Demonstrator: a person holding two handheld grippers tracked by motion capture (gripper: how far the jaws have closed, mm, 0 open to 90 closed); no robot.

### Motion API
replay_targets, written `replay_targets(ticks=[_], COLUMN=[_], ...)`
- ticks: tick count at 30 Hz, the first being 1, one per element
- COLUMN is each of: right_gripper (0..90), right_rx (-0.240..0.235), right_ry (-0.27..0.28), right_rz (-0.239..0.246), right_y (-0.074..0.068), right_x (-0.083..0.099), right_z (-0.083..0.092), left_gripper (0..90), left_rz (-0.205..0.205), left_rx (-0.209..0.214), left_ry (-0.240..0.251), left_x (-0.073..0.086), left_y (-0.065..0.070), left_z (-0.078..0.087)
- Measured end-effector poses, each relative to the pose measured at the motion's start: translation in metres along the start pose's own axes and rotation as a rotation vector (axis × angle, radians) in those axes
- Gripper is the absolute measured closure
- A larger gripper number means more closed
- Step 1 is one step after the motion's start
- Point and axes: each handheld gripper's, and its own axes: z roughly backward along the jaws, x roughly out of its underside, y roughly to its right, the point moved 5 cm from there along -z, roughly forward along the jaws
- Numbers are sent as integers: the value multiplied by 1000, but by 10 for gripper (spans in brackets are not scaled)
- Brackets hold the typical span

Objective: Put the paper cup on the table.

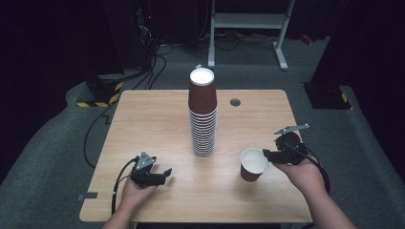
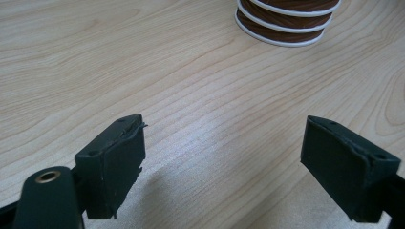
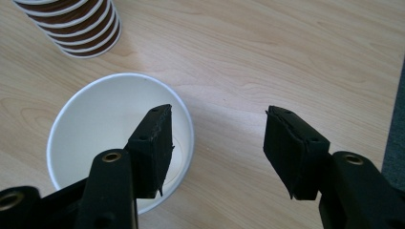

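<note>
- Dark floor rings our pale wood worktop (image 1: 143, 114); the stack of cups (image 1: 203, 117) rises at frame centre.
- We judge a release step: the single cup (image 1: 253, 163) stands upright at lower right, the right gripper (image 1: 268, 155) spread, one finger over its mouth, no grip.
- Left gripper (image 1: 165, 174) rests open, empty, lower left.
- Next, we draw the right fingers clear without tipping it.
</note>
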Motion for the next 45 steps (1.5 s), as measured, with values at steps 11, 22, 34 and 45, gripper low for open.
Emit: replay_targets(ticks=[11, 22, 34, 45], right_gripper=[428, 368, 275, 213], right_rx=[80, 185, 203, 149], right_ry=[70, 130, 140, 176], right_rz=[-15, -60, -171, -199], right_y=[15, 43, 63, 59], right_x=[8, 40, 94, 113], right_z=[1, -19, -71, -92], left_gripper=[172, 200, 213, 179], left_rz=[-5, -11, -23, 4], left_rx=[-5, -13, -41, -70], left_ry=[-22, -58, -107, -123], left_x=[1, 1, 3, 3], left_y=[1, 0, 1, 0], left_z=[-2, -4, -8, -10])
